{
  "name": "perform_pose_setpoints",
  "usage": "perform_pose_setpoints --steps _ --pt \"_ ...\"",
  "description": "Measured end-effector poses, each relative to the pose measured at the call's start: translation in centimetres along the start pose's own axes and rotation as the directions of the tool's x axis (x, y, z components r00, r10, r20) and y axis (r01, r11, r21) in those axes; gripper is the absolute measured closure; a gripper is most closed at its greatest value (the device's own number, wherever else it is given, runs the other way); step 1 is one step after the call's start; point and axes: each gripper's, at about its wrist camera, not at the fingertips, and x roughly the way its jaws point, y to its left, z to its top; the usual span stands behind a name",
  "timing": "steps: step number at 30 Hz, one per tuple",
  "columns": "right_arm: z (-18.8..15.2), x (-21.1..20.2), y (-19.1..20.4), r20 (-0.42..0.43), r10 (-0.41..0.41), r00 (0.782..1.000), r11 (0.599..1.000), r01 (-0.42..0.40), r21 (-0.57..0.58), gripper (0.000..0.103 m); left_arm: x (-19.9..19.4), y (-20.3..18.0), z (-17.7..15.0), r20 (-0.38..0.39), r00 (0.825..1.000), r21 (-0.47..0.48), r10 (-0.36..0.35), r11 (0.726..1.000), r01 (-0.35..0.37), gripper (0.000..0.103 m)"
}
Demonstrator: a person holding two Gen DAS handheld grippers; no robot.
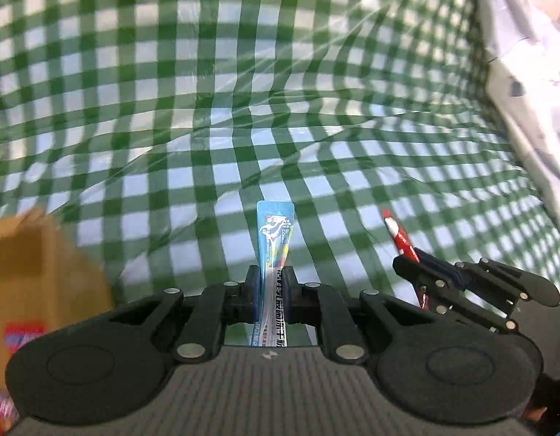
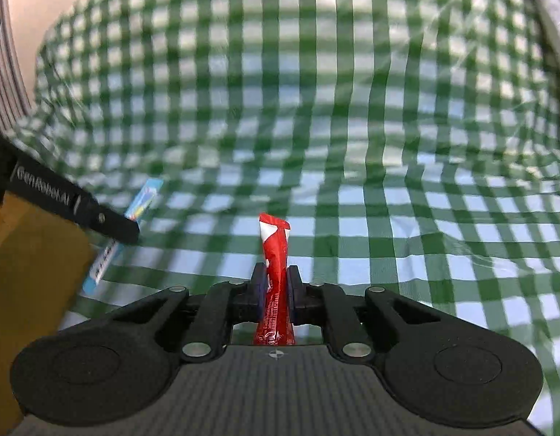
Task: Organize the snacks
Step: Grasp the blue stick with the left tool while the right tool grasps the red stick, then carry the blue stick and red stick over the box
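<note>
At far left a cardboard box (image 1: pixel 32 276) is blurred and cut off by the frame edge; a red label on it cannot be read. The left gripper (image 1: pixel 272 290) is closed on a blue sachet (image 1: pixel 274 239), a flat glossy strip held upright between the jaws above the wrinkled green-checked cloth (image 1: pixel 243 109). To the right, the right gripper (image 2: pixel 276 290) is closed on a red sachet (image 2: pixel 274 254), crumpled and glossy, likewise held above the cloth.

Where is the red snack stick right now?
The red snack stick is pinched upright in the right gripper, above the green checked cloth; the left gripper holds a blue stick beside it.
</note>
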Motion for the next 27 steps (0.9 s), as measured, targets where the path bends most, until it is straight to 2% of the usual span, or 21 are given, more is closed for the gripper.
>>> perform_pose_setpoints --steps 5,9,14,20,27 --pt "-1.5 -8.7 3.7 0.046 0.033 0.998 0.998 -0.035 0.058 0.091 -8.4 0.5 -5.7 0.042 0.999 -0.011 0.005 1.0 -0.005 0.09" --pt "-3.3 -14.1 7.3 0.032 0.082 0.996 0.993 -0.085 0.086 0.091 -14.6 1.5 -10.4 0.081 0.994 -0.005 0.067 0.998 -0.067 0.09" --pt "-5.0 -19.4 12.7 0.002 0.162 0.987 0.985 -0.162 0.053 0.091 -21.7 3.6 -16.1 0.101 0.983 -0.052 0.155 0.987 -0.151 0.09" --pt "-6.4 -24.6 19.6 -0.008 0.258 0.966 0.966 -0.258 -0.035 0.091 -27.9 5.6 -22.7 0.118 0.971 -0.114 0.207 0.974 -0.193 0.09" --pt "-7.9 -28.2 24.2 -0.015 0.291 0.957 0.947 -0.29 -0.141 0.091 -31.5 6.7 -28.1 0.156 0.963 -0.144 0.22 0.97 -0.198 0.09"
